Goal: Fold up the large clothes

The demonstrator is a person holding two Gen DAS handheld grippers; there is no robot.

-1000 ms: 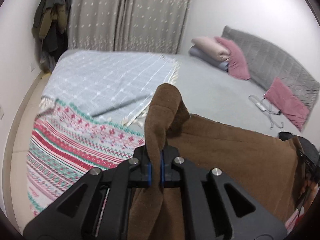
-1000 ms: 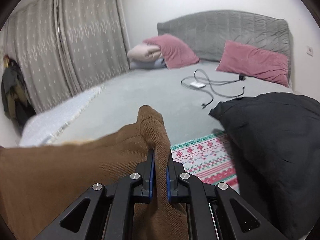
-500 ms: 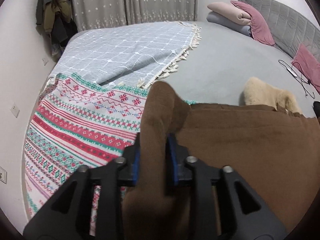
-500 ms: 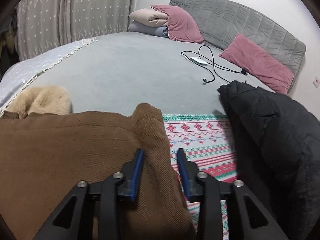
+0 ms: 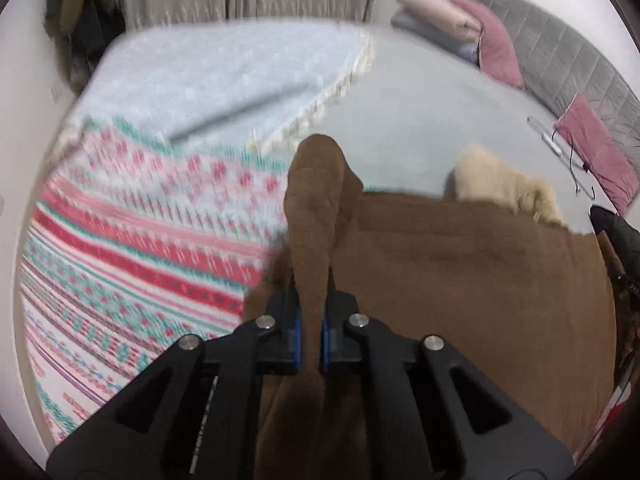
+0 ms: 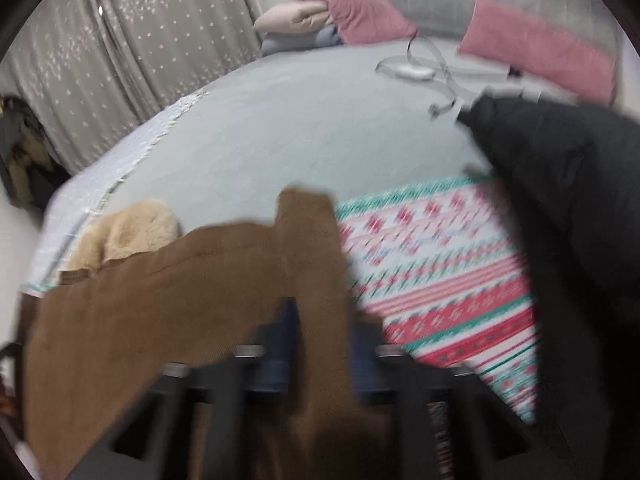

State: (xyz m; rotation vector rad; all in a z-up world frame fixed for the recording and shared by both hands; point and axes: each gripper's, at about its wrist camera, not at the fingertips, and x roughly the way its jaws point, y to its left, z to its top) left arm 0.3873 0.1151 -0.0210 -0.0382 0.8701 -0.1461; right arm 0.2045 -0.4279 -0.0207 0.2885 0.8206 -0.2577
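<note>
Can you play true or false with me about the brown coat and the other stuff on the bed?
1. Both grippers pinch the brown coat. True: the left gripper and the right gripper are each shut on a fold of it.
2. The fluffy cream part of the coat is black. False: it is cream, at the coat's far edge.
3. A black jacket lies on the bed, on the right in the right gripper's view. True.
4. The patterned blanket is plain yellow. False: it has red, green and white stripes.
5. The pillows by the headboard are pink. True.
</note>
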